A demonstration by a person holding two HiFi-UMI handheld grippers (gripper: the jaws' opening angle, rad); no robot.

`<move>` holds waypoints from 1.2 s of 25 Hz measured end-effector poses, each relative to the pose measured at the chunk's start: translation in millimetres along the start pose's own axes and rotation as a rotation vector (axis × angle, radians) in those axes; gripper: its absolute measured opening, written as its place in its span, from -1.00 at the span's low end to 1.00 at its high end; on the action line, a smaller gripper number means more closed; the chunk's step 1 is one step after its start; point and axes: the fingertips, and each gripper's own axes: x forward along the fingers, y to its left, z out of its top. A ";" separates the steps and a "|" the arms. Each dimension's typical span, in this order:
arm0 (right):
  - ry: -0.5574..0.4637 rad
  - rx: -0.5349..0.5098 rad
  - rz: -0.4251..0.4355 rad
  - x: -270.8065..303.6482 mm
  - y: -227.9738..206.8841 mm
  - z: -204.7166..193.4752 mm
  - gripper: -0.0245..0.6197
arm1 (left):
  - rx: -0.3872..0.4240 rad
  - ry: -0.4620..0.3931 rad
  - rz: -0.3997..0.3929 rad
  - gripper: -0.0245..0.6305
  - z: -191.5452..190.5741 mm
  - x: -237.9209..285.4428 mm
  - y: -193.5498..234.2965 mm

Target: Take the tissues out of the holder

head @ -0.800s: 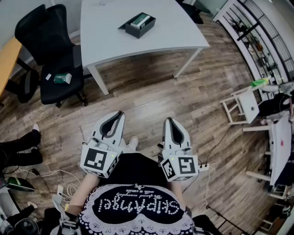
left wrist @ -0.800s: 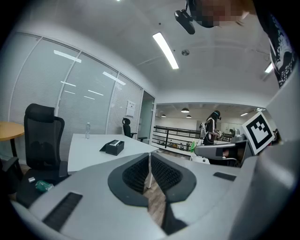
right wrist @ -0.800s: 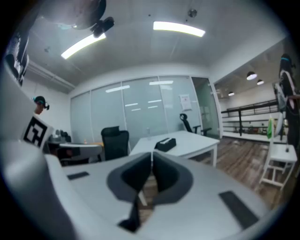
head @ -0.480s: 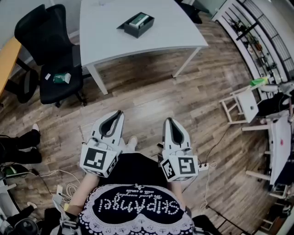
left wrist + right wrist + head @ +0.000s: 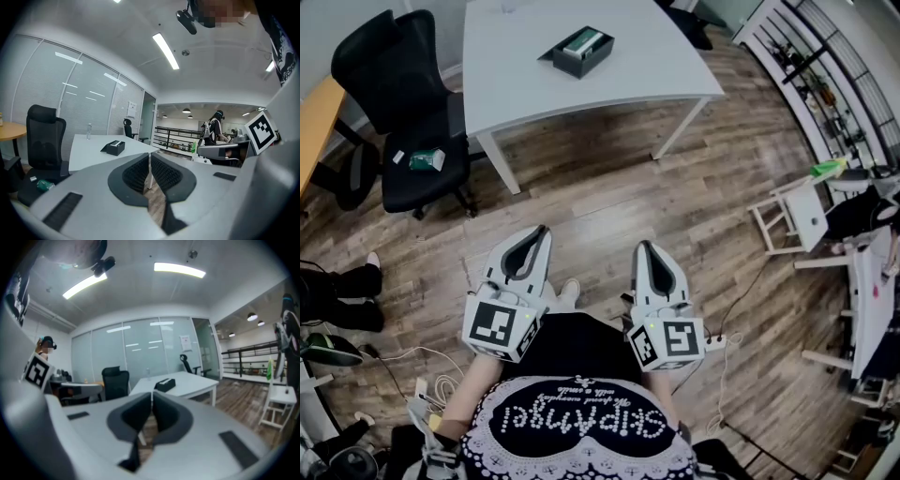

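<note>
Both grippers ride low at the waist, pointing almost level over the wood floor [image 5: 609,202], which looks like a carrying posture with nothing in reach. Left gripper [image 5: 545,232] is clenched, pads together, empty; right gripper [image 5: 643,247] is likewise closed on nothing. Well ahead, the white table [image 5: 511,80] bears a black tissue holder [image 5: 572,62] — tissues [image 5: 586,41] lying inside, filling its open top. Removal not begun — approach probably comes first.

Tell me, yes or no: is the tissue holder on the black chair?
No: the tissue holder sits on the white table, well apart from the black chair.
</note>
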 end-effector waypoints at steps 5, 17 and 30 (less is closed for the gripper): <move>-0.006 0.006 -0.002 -0.9 -4.1 1.9 -0.81 | 0.000 -0.004 -0.004 -0.80 2.1 3.3 -2.0; 0.015 0.091 -0.005 1.8 -18.8 -11.4 -0.81 | -0.004 0.005 -0.005 -0.80 3.5 12.1 -0.3; 0.060 0.091 -0.042 26.5 -47.1 -8.3 -0.81 | -0.025 0.016 -0.047 -0.80 6.9 62.0 9.2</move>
